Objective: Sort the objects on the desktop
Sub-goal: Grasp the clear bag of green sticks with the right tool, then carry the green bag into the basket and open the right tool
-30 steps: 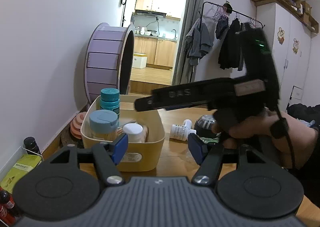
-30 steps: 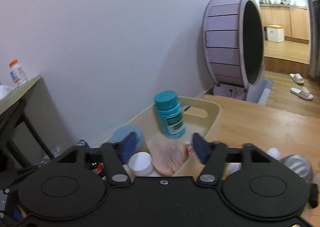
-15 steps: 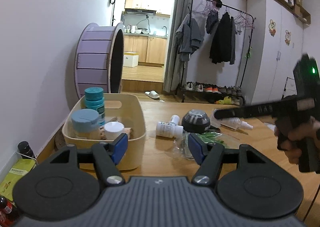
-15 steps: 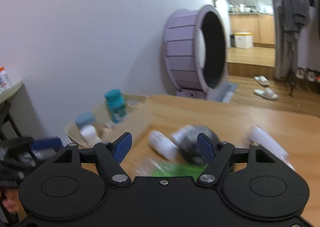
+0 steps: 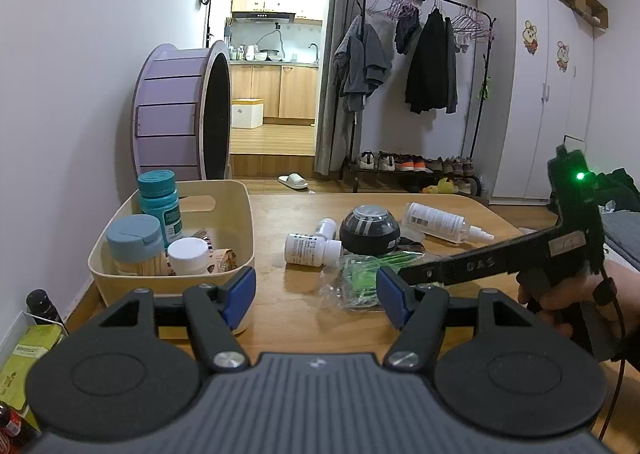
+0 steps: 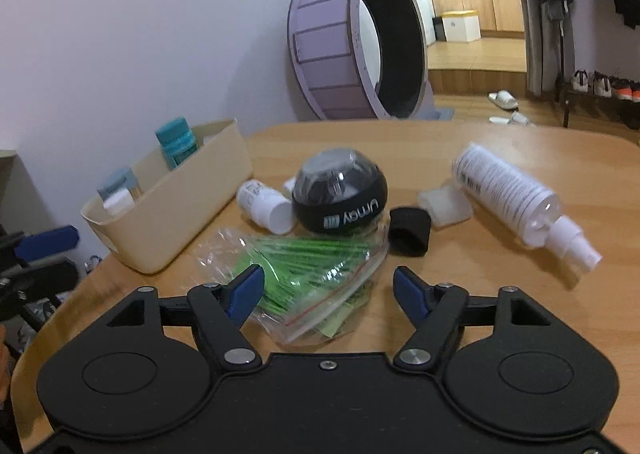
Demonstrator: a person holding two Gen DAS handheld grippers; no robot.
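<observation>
A cream bin (image 5: pixel 240 213) (image 6: pixel 168 209) on the wooden table holds a teal bottle (image 5: pixel 160 201), a blue-capped jar (image 5: pixel 134 244) and a white-capped jar (image 5: pixel 188 256). Loose on the table lie a clear bag of green sticks (image 6: pixel 312 270) (image 5: pixel 360 278), a black ball (image 6: pixel 340 195) (image 5: pixel 370 230), a white pill bottle (image 6: pixel 264 205) (image 5: pixel 308 250), a spray bottle (image 6: pixel 516 197) (image 5: pixel 444 221) and a black band (image 6: pixel 410 232). My right gripper (image 6: pixel 328 292) is open, just above the bag. My left gripper (image 5: pixel 316 296) is open and empty near the bin's front.
A purple wheel (image 5: pixel 180 113) stands on the floor behind the table by the wall. A small translucent case (image 6: pixel 444 205) lies beside the spray bottle. Bottles and a green packet (image 5: pixel 24 354) sit low at the left, off the table edge.
My right gripper has swung away from over the bin to the right and come down over the bag of green sticks. My left gripper has pulled back slightly.
</observation>
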